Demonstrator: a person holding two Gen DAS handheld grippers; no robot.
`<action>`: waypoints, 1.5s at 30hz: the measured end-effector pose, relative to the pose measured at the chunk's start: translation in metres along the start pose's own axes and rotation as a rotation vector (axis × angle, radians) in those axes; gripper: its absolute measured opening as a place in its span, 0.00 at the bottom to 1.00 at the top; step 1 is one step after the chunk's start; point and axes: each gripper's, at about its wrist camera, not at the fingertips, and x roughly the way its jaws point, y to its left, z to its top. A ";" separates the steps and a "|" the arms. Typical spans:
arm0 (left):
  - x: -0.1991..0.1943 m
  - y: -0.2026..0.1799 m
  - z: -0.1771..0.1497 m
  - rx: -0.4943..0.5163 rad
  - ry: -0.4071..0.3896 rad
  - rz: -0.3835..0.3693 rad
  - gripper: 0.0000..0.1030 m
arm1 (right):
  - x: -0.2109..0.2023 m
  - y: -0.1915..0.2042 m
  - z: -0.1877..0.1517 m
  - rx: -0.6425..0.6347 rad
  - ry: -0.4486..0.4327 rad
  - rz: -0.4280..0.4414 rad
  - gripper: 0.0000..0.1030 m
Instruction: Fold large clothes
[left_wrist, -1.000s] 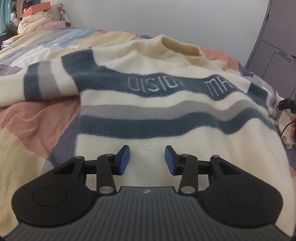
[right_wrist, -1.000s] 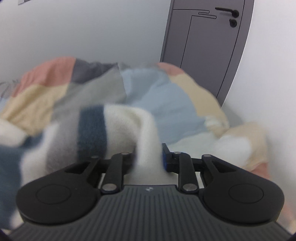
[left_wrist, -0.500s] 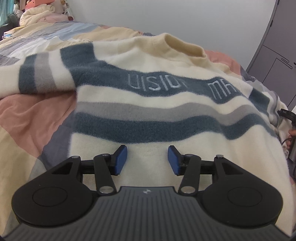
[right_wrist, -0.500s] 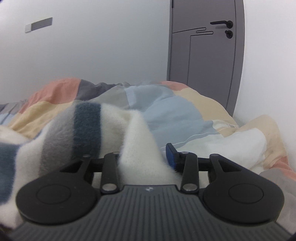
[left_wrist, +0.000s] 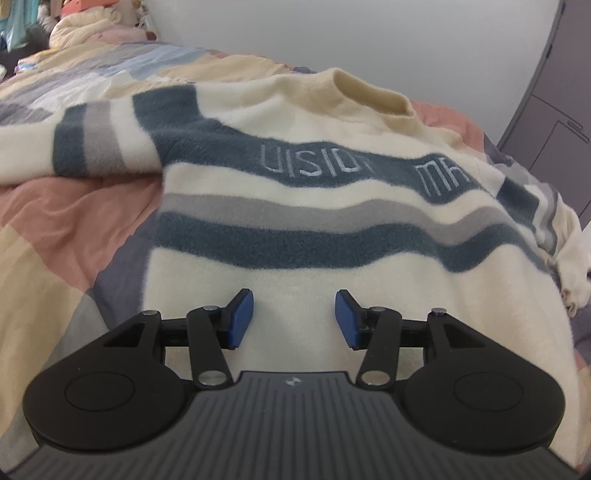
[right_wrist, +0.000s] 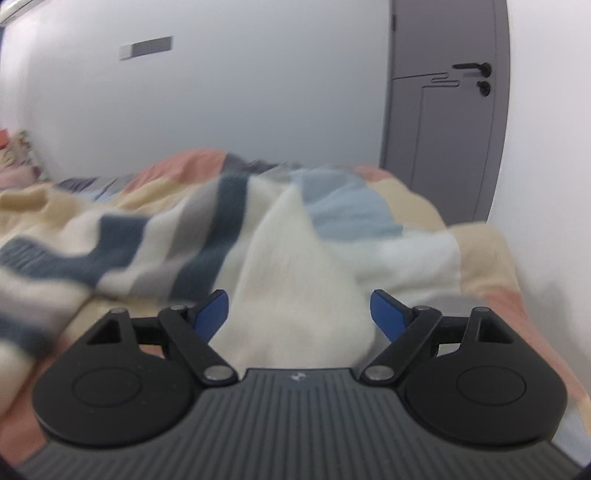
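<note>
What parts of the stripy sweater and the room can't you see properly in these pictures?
- Left wrist view: the sweater's hem is hidden behind the left gripper.
- Left wrist view: the lettering is partly lost in a fold, so the words are incomplete.
- Right wrist view: the sleeve is motion-blurred; the right gripper covers its end.
- Right wrist view: the wall plate is too small to identify.

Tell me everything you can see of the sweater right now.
The sweater is cream and fluffy, with dark teal and grey stripes, pale lettering on the top stripe and a ribbed collar. It lies front up on the patchwork quilt, one sleeve stretched out sideways. The left tongs are open over its hem; the right tongs are open around cream fabric.
</note>
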 end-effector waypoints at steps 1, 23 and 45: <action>-0.001 0.001 0.000 -0.010 0.001 -0.001 0.54 | -0.005 0.003 -0.003 -0.016 0.001 0.025 0.82; -0.002 -0.002 0.000 -0.021 0.005 0.006 0.54 | 0.020 -0.001 0.034 -0.140 -0.104 -0.190 0.07; 0.008 0.005 0.020 0.001 -0.004 0.057 0.54 | 0.100 -0.158 0.023 0.323 0.061 -0.494 0.09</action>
